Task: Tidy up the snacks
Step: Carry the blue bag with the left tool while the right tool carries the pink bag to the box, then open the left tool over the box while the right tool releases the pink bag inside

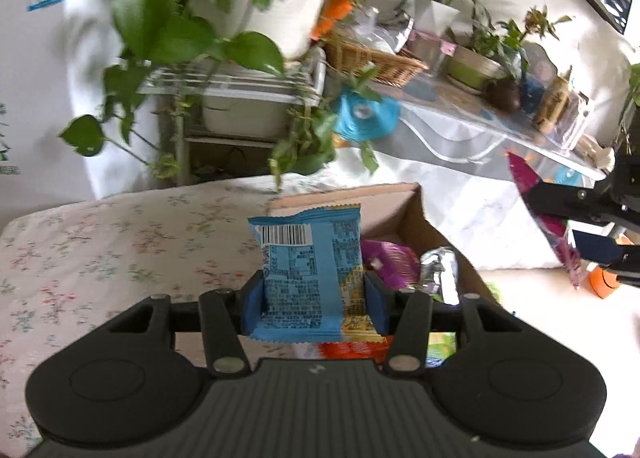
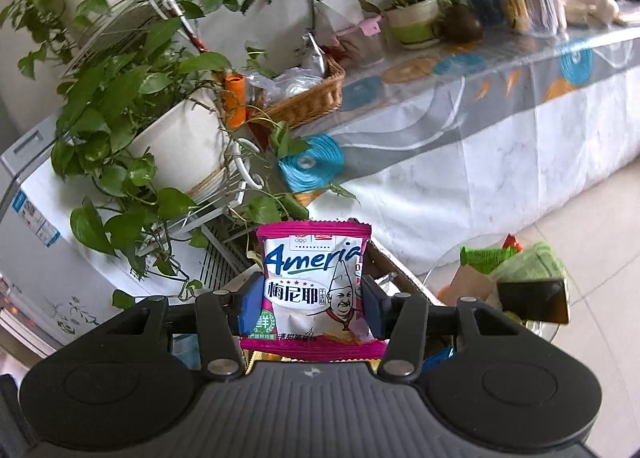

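Now the left hand-held gripper (image 1: pixel 314 300) is closed on a blue snack packet (image 1: pixel 308 270), its blue pads pressing both side edges so the packet stands upright, barcode side facing the camera. It hangs just above the near end of an open cardboard box (image 1: pixel 404 201). Inside that box lie a purple packet (image 1: pixel 390 262) and a silver wrapper (image 1: pixel 440 270). Left of the box spreads a floral cloth (image 1: pixel 120 254).

The right hand-held gripper (image 2: pixel 308 306) is likewise clamped on a magenta-and-white snack packet (image 2: pixel 314 290), held upright by its sides, printed face toward the camera. Right of that packet, a glass plate (image 2: pixel 440 262) carries green packets (image 2: pixel 532 258).
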The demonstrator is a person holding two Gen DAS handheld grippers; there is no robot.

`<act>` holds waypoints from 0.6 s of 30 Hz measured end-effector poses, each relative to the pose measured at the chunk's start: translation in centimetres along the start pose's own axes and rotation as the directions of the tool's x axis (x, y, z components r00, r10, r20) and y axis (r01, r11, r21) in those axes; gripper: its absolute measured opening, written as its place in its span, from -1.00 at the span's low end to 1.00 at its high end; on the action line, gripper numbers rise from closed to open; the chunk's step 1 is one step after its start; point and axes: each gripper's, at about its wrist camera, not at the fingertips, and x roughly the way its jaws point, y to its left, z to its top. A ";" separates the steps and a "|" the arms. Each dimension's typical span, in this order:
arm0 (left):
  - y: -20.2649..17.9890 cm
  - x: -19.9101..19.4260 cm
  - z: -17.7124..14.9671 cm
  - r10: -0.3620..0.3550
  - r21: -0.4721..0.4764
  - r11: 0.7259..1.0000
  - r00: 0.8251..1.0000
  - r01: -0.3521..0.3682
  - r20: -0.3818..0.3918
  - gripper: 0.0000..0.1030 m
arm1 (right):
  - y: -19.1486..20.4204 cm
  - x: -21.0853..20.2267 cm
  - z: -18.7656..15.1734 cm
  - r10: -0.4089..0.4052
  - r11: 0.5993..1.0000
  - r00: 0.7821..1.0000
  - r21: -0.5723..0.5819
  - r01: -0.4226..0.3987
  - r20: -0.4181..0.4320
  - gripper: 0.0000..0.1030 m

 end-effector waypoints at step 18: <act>-4.8 3.8 0.7 0.016 0.061 0.998 0.995 -0.010 -0.101 0.37 | -1.7 1.7 0.1 -0.019 0.984 0.998 0.178 0.030 -0.063 0.20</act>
